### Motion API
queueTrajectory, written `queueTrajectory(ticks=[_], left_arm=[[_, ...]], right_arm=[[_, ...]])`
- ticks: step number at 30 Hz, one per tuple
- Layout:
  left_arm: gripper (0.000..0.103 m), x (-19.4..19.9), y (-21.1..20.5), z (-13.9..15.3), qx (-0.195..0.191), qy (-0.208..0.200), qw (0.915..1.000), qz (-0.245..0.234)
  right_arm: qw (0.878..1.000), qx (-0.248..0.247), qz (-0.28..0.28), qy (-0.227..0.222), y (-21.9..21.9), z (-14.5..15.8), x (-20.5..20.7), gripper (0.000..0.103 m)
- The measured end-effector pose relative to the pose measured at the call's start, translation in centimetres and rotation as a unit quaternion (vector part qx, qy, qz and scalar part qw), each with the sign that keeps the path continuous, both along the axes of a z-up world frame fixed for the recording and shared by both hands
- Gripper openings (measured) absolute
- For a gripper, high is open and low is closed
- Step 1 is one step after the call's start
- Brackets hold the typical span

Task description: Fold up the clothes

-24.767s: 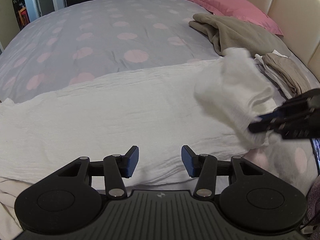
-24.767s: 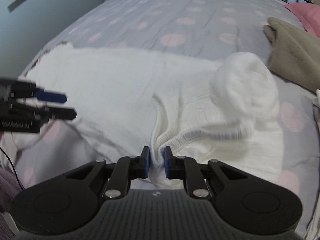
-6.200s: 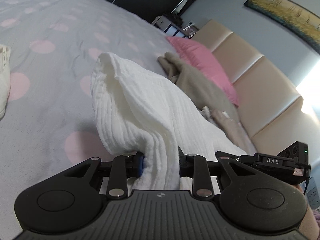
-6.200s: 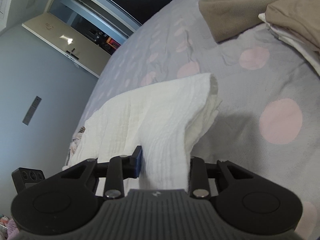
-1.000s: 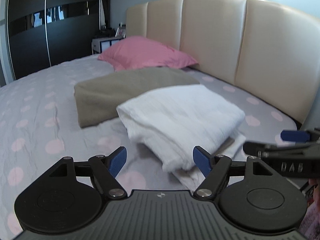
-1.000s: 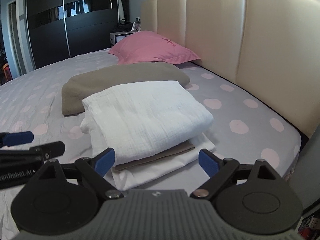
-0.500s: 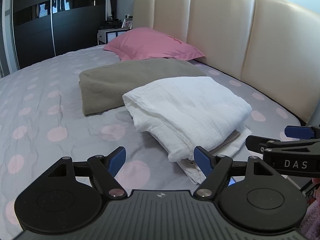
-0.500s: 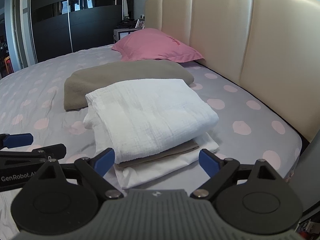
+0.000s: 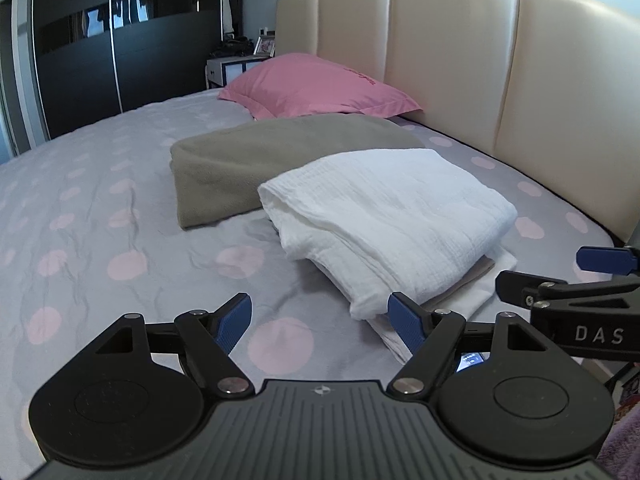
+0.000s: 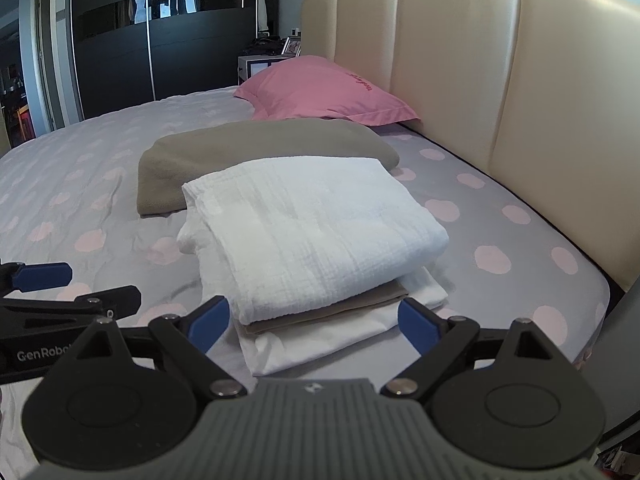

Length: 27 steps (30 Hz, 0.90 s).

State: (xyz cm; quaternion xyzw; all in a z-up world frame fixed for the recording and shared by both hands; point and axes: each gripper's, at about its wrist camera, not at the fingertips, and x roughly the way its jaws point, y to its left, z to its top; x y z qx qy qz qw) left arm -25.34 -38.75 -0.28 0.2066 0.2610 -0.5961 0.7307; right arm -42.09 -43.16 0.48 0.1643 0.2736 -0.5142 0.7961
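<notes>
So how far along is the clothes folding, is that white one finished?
It looks finished: the white garment lies folded on top of a stack, over a folded tan piece and a white one beneath. Nothing is in hand: the left gripper and right gripper are both open and empty, short of the stack. A folded olive blanket lies behind. No unfolded clothes show in these views.

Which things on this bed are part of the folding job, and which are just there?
Job: folded white cloth, tan garment and white garment stacked beneath it.
Just there: folded brown blanket, pink pillow, headboard, nightstand.
</notes>
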Motion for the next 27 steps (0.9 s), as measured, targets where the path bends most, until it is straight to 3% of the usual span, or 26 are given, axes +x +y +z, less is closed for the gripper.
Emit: queueTrajectory(ticks=[27], left_arm=[[0.074,-0.30,-0.06,0.15,0.006,0.007,1.0000,-0.002]], right_arm=[[1.000,0.000,0.000,-0.004,0.16,0.12,-0.15,0.093]])
